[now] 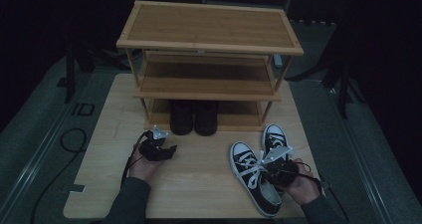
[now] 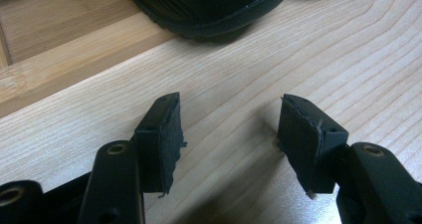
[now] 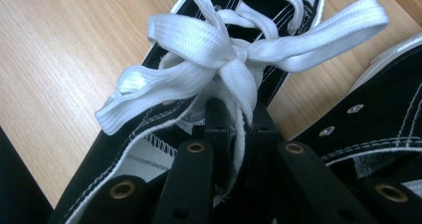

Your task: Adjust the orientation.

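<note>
One wooden table (image 1: 199, 184). On it, one three-tier bamboo shoe rack (image 1: 209, 30); one pair of dark boots (image 1: 194, 117) stands on its bottom tier. Two black-and-white sneakers sit at the table's front right: near sneaker (image 1: 251, 176) and second sneaker (image 1: 274, 137) just beside it, behind the right hand. Right gripper (image 3: 238, 119): jaws nearly closed, pinching the near sneaker's white lace (image 3: 219, 45) below the bow. Left gripper (image 2: 229, 129): jaws wide apart, holding nothing, low over bare table in front of the boots.

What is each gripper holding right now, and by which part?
The right gripper pinches the sneaker's white lace just below the bow. The left gripper holds nothing.
</note>
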`<action>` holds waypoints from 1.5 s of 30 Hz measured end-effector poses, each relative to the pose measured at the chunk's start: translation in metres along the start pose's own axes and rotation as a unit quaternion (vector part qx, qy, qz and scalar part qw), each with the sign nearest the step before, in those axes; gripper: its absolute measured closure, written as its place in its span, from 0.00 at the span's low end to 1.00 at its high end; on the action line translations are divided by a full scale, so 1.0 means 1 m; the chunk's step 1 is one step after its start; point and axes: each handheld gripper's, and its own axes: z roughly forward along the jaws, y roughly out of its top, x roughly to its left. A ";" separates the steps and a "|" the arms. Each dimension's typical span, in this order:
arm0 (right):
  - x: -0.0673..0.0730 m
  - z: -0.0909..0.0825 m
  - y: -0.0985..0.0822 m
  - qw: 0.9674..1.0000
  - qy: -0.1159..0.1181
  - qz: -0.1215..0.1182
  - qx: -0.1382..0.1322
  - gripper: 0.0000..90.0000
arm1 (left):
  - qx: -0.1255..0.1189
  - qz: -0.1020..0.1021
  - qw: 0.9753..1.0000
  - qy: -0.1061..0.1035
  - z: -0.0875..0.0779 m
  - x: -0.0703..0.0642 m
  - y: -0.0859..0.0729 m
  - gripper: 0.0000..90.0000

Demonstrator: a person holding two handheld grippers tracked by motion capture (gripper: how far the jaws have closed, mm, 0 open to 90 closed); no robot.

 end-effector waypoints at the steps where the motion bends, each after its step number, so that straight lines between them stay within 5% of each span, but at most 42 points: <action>1: 0.000 0.000 0.000 1.000 0.000 0.005 -0.005 0.93 | 0.000 0.000 1.000 0.000 0.000 0.000 0.000 0.48; 17: 0.003 0.007 0.023 0.998 0.000 -0.007 -0.055 0.95 | 0.000 0.000 1.000 0.000 0.000 0.000 0.000 0.48; 28: 0.002 0.023 0.042 0.999 -0.005 -0.019 -0.051 0.95 | -0.001 0.000 1.000 -0.001 0.000 0.000 0.000 0.48; 32: 0.000 0.023 0.041 0.999 0.004 -0.024 -0.033 0.87 | 0.000 0.000 1.000 -0.001 0.000 0.000 0.000 0.47; 34: -0.002 0.016 0.038 0.999 0.012 -0.020 -0.041 0.77 | -0.001 0.000 1.000 -0.001 0.000 0.000 0.000 0.47; 45: -0.014 -0.012 0.034 0.996 0.008 -0.010 -0.085 0.57 | -0.001 0.001 1.000 -0.001 0.000 0.000 0.000 0.47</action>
